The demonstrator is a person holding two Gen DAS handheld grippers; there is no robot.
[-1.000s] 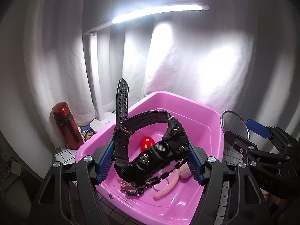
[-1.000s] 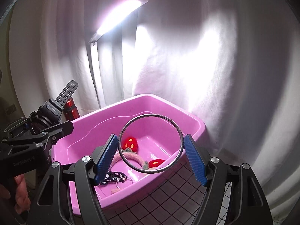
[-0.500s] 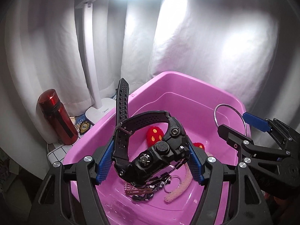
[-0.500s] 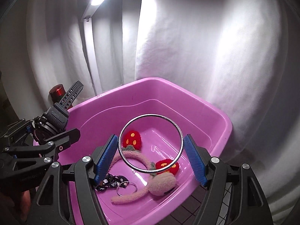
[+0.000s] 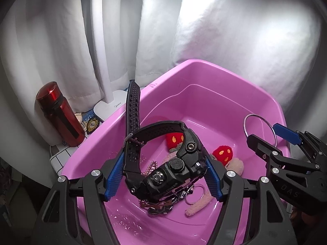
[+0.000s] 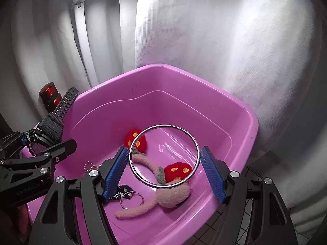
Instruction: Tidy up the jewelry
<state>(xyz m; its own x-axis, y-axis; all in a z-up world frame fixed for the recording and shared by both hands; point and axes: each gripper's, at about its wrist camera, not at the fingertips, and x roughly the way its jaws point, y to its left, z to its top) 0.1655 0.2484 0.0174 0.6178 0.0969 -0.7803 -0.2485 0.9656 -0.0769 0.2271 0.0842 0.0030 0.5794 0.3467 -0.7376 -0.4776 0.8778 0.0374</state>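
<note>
Two items held over the pink tub [image 5: 204,71]. Left wrist view: left gripper [image 5: 163,175] clamped on a black watch [image 5: 167,169], hanging above the tub's near-left corner, over a chain tangle — hard to identify. Right wrist view: right gripper [image 6: 163,168] pinches a metal bangle [image 6: 164,156] across its width, above the plush headband [image 6: 161,196]. Lower both before opening — the bangle may bounce.

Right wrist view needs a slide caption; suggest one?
Right gripper holds a silver bangle above the pink tub containing a mushroom headband.
</note>
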